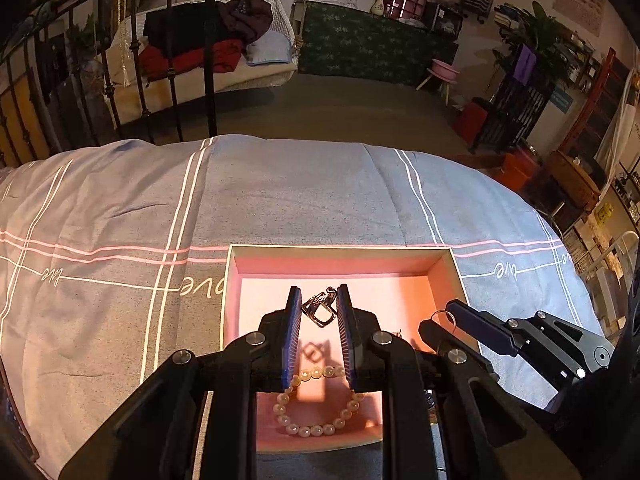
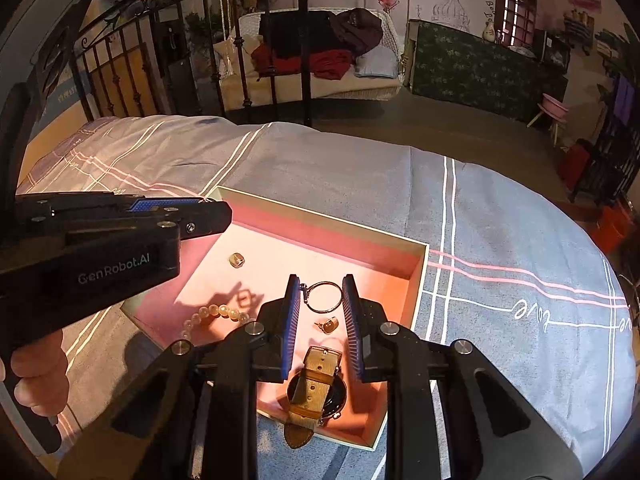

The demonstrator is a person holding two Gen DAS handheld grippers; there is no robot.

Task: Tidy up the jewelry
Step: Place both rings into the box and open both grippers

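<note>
Because both tools hang above the shallow pink-lined box (image 2: 416, 276) on the bed (image 2: 500, 220) with small metal pieces pinched between their pads, the likeliest slip is a drop from height.

The left tool (image 1: 319, 306) is clamped on a dark, diamond-shaped metal ornament (image 1: 319, 311), held only by its side corners. If the grip loosens, it could fall onto the pearl bracelet (image 1: 316, 404) lying below it near the box's front edge, or bounce out onto the soft quilt and get lost in a fold.

Further right, the right tool (image 2: 321, 298) is closed on a thin ring hoop (image 2: 325, 297) with a small clasp at its left. A hoop so thin may twist or spring out sideways. Beneath it lie a gold stud (image 2: 329, 325) and a watch with a tan strap (image 2: 316, 390), whose strap end hangs over the box rim, so a knock could tip it out.

Much stays unclear. The left tool's body hides part of the bracelet. In the right wrist view, the small pale piece (image 2: 236, 259) further back in the box is too small to identify. Whether the ornament is a brooch or a pendant I cannot tell.
</note>
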